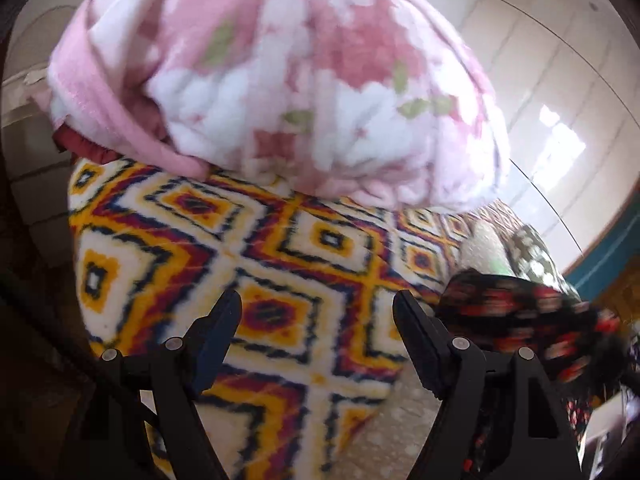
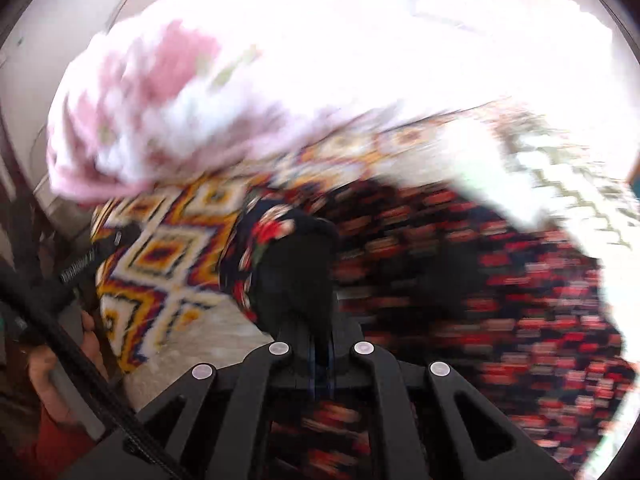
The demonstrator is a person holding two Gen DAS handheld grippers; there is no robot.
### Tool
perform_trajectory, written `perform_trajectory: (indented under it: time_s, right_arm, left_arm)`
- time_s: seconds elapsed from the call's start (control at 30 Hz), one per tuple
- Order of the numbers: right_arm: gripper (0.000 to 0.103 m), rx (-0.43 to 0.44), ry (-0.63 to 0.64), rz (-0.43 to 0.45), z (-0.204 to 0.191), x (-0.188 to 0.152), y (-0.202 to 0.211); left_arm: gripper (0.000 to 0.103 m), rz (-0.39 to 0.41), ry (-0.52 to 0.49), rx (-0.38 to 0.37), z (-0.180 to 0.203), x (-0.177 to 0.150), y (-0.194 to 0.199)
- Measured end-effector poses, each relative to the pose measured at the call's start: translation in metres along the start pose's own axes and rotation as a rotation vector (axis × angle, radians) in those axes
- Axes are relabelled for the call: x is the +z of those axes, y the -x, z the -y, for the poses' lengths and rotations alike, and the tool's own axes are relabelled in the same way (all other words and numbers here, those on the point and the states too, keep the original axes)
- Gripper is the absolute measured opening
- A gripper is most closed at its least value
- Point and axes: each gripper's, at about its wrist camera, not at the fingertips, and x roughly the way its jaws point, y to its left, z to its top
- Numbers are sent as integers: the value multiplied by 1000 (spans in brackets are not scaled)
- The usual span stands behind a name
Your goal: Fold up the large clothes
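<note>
A dark garment with a red and black pattern (image 2: 480, 288) hangs to the right, blurred. My right gripper (image 2: 296, 248) is shut on a bunched edge of it. The same garment shows at the lower right of the left wrist view (image 1: 528, 320). My left gripper (image 1: 316, 312) is open and empty, its fingers spread above a fleece blanket with orange, red and navy diamonds (image 1: 248, 248), to the left of the dark garment.
A pink and white floral blanket bundle (image 1: 288, 80) lies on the far part of the diamond blanket. A green and white patterned cloth (image 1: 532, 256) lies at the right. A pale wall (image 1: 560, 80) stands behind. The person's hand (image 2: 52, 372) shows at lower left.
</note>
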Motion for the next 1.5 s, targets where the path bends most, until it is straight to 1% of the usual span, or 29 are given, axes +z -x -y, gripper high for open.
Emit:
perform_trajectory:
  time_s: [0.07, 0.17, 0.2, 0.27, 0.3, 0.33, 0.37, 0.4, 0.43, 0.47, 0.53, 0.6, 0.67, 0.73, 0.8, 0.87, 0.9, 0.93, 0.97, 1.0, 1.07, 1.1, 1.13, 1.17, 1.2, 1.27, 1.33, 1.43, 1.5]
  right_arm:
    - [4, -121, -56, 23, 54, 0, 34]
    - [4, -270, -196, -3, 137, -16, 63]
    - [4, -304, -225, -35, 158, -23, 62]
    - [7, -355, -300, -147, 202, -44, 47]
    - [12, -416, -355, -201, 225, -57, 38]
    - [14, -475, -397, -215, 240, -67, 36]
    - [19, -513, -442, -202, 252, -77, 38]
    - [28, -504, -495, -165, 262, -85, 43]
    - [33, -484, -533, -130, 267, -91, 49]
    - [35, -466, -561, -85, 267, -93, 54]
    - [35, -451, -519, -65, 258, -87, 53]
    - [35, -401, -447, -77, 239, -75, 40]
    - [29, -345, -395, -83, 216, -65, 24]
    - [29, -286, -356, -111, 194, -57, -8]
    - [29, -279, -347, -163, 183, -58, -42]
    - [29, -296, -346, -221, 179, -62, -73]
    - [30, -329, -351, -265, 179, -67, -92]
    - [32, -343, -359, -283, 181, -71, -99]
    - [35, -354, -369, -278, 182, -74, -102]
    - [41, -361, -381, -260, 182, -75, -97]
    - [52, -364, -402, -260, 184, -77, -82]
    - [55, -355, -413, -241, 186, -80, -66]
    - [57, -341, -419, -208, 186, -84, -49]
    - [65, -326, -430, -153, 188, -91, -22]
    - [71, -330, -439, -119, 190, -98, -4]
    - [71, -357, -477, -60, 197, -122, 44]
    - [71, -342, -530, -43, 206, -154, 81]
    - [71, -306, -604, -31, 210, -205, 120]
    - [71, -315, -650, -23, 214, -247, 141]
  left_arm:
    - [77, 1, -38, -27, 14, -5, 3]
    - [77, 9, -119, -64, 42, -16, 8]
    - [77, 9, -142, -74, 50, -20, 9]
    - [77, 4, -189, -94, 65, -27, 10]
    - [77, -2, -211, -104, 74, -31, 10]
    - [77, -5, -224, -115, 80, -34, 11]
    - [77, -7, -236, -128, 86, -37, 12]
    - [77, -9, -250, -140, 92, -40, 13]
    - [79, -10, -262, -146, 97, -43, 14]
    - [80, -14, -278, -154, 103, -47, 14]
    - [80, -29, -299, -164, 112, -52, 12]
    - [80, -55, -313, -178, 120, -57, 8]
    - [80, -74, -327, -184, 126, -63, 5]
    - [80, -94, -358, -170, 132, -68, -2]
    - [80, -127, -400, -152, 138, -75, -10]
    - [80, -157, -430, -137, 143, -80, -18]
    - [80, -167, -439, -133, 144, -82, -20]
    - [80, -175, -444, -131, 145, -83, -22]
    - [80, -179, -446, -128, 145, -83, -22]
    - [80, -179, -446, -127, 145, -83, -22]
    - [80, -172, -445, -124, 145, -84, -22]
    - [80, -165, -442, -120, 144, -84, -22]
    - [80, -162, -441, -116, 143, -85, -22]
    - [80, -162, -442, -110, 142, -85, -21]
    - [80, -162, -446, -102, 140, -85, -20]
    - [80, -169, -453, -92, 138, -85, -18]
    - [80, -178, -457, -95, 134, -85, -14]
    - [80, -186, -473, -99, 126, -90, -3]
    - [81, -213, -468, -94, 117, -97, 0]
